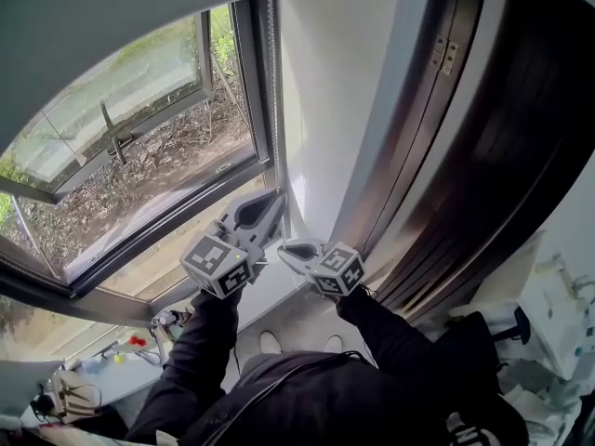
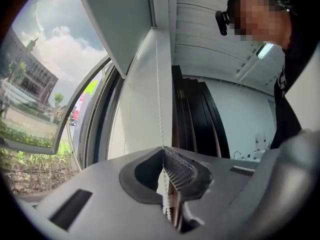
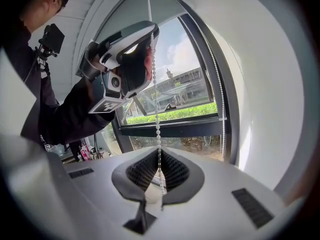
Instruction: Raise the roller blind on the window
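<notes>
The grey roller blind (image 1: 112, 17) covers the top of the window, with the glass below it bare. Its white bead chain (image 1: 271, 63) hangs down the window's right side. My left gripper (image 1: 269, 204) is shut on the chain, which runs up from its pinched jaws in the left gripper view (image 2: 163, 148). Just below it, my right gripper (image 1: 284, 247) is also shut on the same strand (image 3: 158, 154). The right gripper view shows the left gripper (image 3: 150, 34) above, with the chain (image 3: 155, 94) taut between the two. A second strand (image 3: 215, 74) hangs by the frame.
A white wall reveal (image 1: 335, 91) stands right of the window, then dark vertical panels (image 1: 483, 156). The window frame (image 1: 251, 82) and sill are close behind the grippers. A cluttered desk (image 1: 139, 342) lies low at the left. The person's dark sleeves (image 1: 200, 342) reach up from below.
</notes>
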Demonstrator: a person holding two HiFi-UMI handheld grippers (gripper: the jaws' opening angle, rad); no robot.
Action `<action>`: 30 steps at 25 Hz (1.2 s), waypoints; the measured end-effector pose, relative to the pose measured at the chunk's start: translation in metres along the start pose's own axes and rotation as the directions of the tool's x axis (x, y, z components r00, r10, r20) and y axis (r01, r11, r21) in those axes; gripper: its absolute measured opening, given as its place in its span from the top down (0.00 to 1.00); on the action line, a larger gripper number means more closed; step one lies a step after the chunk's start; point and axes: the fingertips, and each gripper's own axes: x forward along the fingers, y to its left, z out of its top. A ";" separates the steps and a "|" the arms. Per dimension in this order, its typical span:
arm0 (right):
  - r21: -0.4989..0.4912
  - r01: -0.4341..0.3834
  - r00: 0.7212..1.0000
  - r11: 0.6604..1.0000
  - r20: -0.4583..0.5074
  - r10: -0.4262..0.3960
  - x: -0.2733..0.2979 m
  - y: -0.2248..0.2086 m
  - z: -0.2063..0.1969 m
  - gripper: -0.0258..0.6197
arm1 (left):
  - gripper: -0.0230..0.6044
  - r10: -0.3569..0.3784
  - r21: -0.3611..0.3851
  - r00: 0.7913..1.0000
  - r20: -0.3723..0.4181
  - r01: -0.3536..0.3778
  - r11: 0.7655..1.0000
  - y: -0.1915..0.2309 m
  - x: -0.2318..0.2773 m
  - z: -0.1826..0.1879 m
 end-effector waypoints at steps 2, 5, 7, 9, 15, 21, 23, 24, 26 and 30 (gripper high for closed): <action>0.005 -0.006 1.000 1.000 0.003 0.006 0.000 0.002 0.000 0.94 | 0.95 -0.026 -0.024 1.000 -0.001 0.026 0.999 -0.004 0.000 -0.001; 0.018 -0.016 1.000 1.000 0.012 0.016 -0.002 0.003 0.000 0.94 | 0.95 -0.018 -0.003 1.000 -0.018 0.018 1.000 -0.003 0.000 -0.001; -0.016 -0.019 1.000 1.000 0.008 0.019 -0.003 0.004 -0.001 0.93 | 0.95 -0.010 0.012 1.000 -0.020 0.010 1.000 0.000 -0.001 -0.002; -0.068 -0.028 1.000 0.997 0.003 0.029 -0.005 0.006 -0.002 0.86 | 0.95 -0.001 0.010 1.000 -0.010 0.001 1.000 0.004 -0.003 -0.003; -0.046 -0.069 0.982 0.997 0.171 0.076 -0.037 0.005 0.042 0.48 | 0.95 0.010 -0.029 0.998 -0.059 -0.011 1.000 0.011 -0.005 -0.038; -0.063 -0.022 0.940 0.998 0.338 0.042 -0.082 -0.001 0.115 0.43 | 0.95 -0.018 -0.112 0.976 -0.215 -0.007 0.994 0.005 -0.009 -0.138; -0.089 -0.011 0.933 0.996 0.358 0.043 -0.087 0.003 0.134 0.43 | 0.95 -0.056 -0.156 0.959 -0.279 0.012 0.988 -0.005 -0.011 -0.180; -0.103 -0.007 0.931 0.995 0.361 0.044 -0.087 0.006 0.140 0.43 | 0.95 -0.076 -0.180 0.948 -0.308 0.021 0.984 -0.010 -0.013 -0.199; -0.123 0.000 0.931 0.992 0.363 0.045 -0.084 0.009 0.150 0.43 | 0.95 -0.104 -0.209 0.932 -0.348 0.031 0.977 -0.020 -0.017 -0.229; -0.124 0.012 0.928 0.992 0.370 0.035 -0.078 0.009 0.159 0.54 | 0.95 -0.115 -0.223 0.929 -0.351 0.036 0.974 -0.030 -0.018 -0.238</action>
